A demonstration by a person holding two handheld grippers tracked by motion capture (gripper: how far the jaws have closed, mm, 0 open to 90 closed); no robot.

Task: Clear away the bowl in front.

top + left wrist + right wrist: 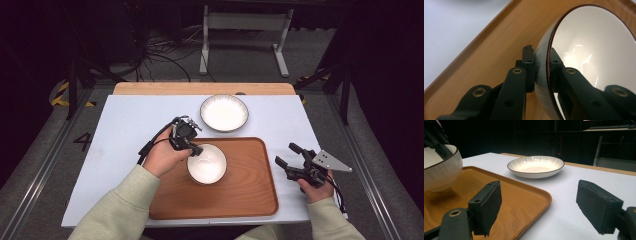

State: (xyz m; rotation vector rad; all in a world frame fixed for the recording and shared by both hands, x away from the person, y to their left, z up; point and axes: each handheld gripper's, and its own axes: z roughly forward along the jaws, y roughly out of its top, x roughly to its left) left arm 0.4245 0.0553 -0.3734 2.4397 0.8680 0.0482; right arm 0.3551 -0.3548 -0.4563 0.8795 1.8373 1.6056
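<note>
**Left gripper pinches the bowl's rim over the tray**

Here we are at the white table (125, 125): the left gripper (192, 148) has its jaws clamped on the rim of the small white bowl (207, 165), one jaw outside the wall, one inside, and you can see that pinch plainly in the left gripper view. The bowl sits on or just above the wooden tray (250, 190), near its far left corner; whether it touches the wood I cannot tell. Over on the right, the right gripper (290, 155) rests beside the tray's right edge, jaws wide apart, nothing between them. Beyond the tray lies a shallow striped plate (224, 113) on the tabletop. For writing, just a dark "4" (83, 142) marked on the floor, left of the table.
</note>
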